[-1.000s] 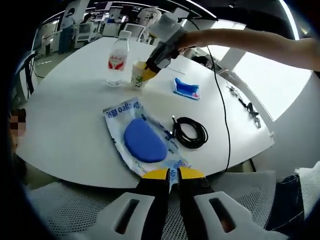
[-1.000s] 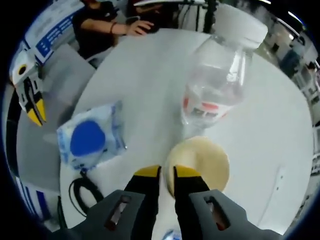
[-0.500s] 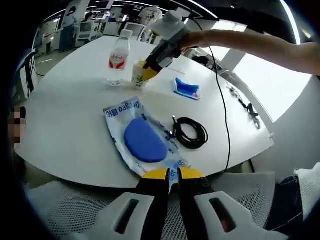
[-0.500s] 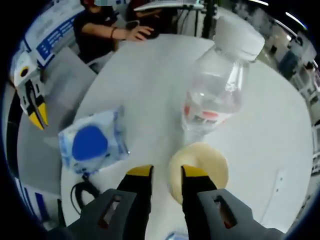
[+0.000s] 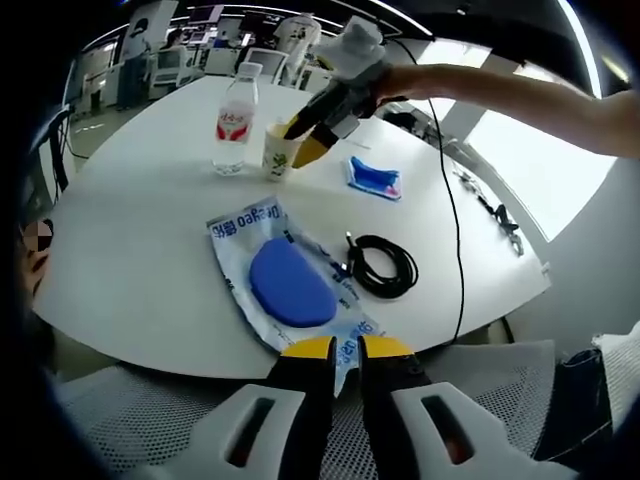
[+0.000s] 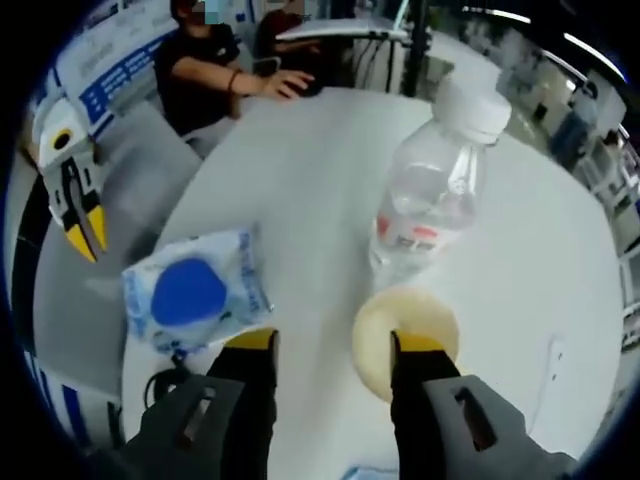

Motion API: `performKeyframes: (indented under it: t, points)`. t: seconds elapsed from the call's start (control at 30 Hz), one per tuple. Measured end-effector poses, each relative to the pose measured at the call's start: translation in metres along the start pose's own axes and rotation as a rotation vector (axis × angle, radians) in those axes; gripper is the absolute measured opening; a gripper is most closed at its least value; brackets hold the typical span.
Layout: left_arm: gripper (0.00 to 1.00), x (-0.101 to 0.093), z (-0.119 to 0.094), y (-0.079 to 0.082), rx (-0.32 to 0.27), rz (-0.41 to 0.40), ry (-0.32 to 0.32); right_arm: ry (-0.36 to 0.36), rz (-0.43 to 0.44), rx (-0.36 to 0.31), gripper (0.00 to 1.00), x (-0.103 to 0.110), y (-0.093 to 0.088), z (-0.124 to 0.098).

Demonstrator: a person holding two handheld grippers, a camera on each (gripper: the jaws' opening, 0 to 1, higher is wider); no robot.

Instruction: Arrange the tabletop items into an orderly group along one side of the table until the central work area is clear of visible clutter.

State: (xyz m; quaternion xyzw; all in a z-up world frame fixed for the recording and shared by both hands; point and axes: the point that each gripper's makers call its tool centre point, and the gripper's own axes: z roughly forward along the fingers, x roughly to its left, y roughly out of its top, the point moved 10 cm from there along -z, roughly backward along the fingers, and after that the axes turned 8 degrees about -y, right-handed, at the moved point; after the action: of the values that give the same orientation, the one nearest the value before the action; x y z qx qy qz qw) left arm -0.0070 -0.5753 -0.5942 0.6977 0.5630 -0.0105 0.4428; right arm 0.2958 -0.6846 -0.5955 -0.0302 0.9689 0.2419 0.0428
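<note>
Right gripper [image 6: 330, 345]: jaws spread wide, nothing held; one jaw at rim of cream paper cup [image 6: 405, 330].
Left gripper [image 5: 345, 348]: jaws nearly closed, empty, off table edge.
Cup: upright, just beside clear plastic water bottle w/ white cap [image 6: 432, 195], far side of round white table [image 5: 140, 200].
Handling: light, thin-walled, crushable; judged best pinched at rim, gently.
Also: blue pad in clear pouch [image 5: 290, 285]; black coiled cable [image 5: 380, 265]; blue-white packet [image 5: 372, 176].

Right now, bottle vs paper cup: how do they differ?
The bottle is clear plastic with a white cap and red label; the paper cup is cream, opaque and open-topped. The bottle is taller. The right gripper, open, has one finger over the cup's rim; the bottle stands free. Both are upright, side by side.
</note>
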Motion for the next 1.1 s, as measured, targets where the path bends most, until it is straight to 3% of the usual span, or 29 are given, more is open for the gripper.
performKeyframes:
  t: [0.1,0.23,0.63,0.73,0.87,1.1]
  points:
    - [0.09,-0.001,0.001,-0.001,0.005,0.009,0.002,0.0,-0.023,-0.055,0.48,0.004,0.0,-0.005]
    - [0.1,-0.001,0.002,-0.001,0.002,0.017,0.002,-0.014,-0.012,-0.049,0.5,0.007,-0.002,-0.007]
    - [0.13,-0.002,0.002,0.0,-0.014,0.016,0.006,-0.041,-0.001,-0.114,0.64,0.012,-0.002,-0.021]
    - [0.13,-0.002,0.002,0.0,-0.011,0.018,0.006,-0.053,0.004,-0.12,0.7,0.012,-0.001,-0.023]
    - [0.15,-0.001,0.002,0.001,-0.018,0.02,0.01,-0.078,0.051,-0.136,0.88,0.012,0.0,-0.024]
    - [0.18,-0.003,0.004,0.0,-0.006,0.036,0.008,-0.077,0.018,-0.14,0.88,0.022,-0.003,-0.033]
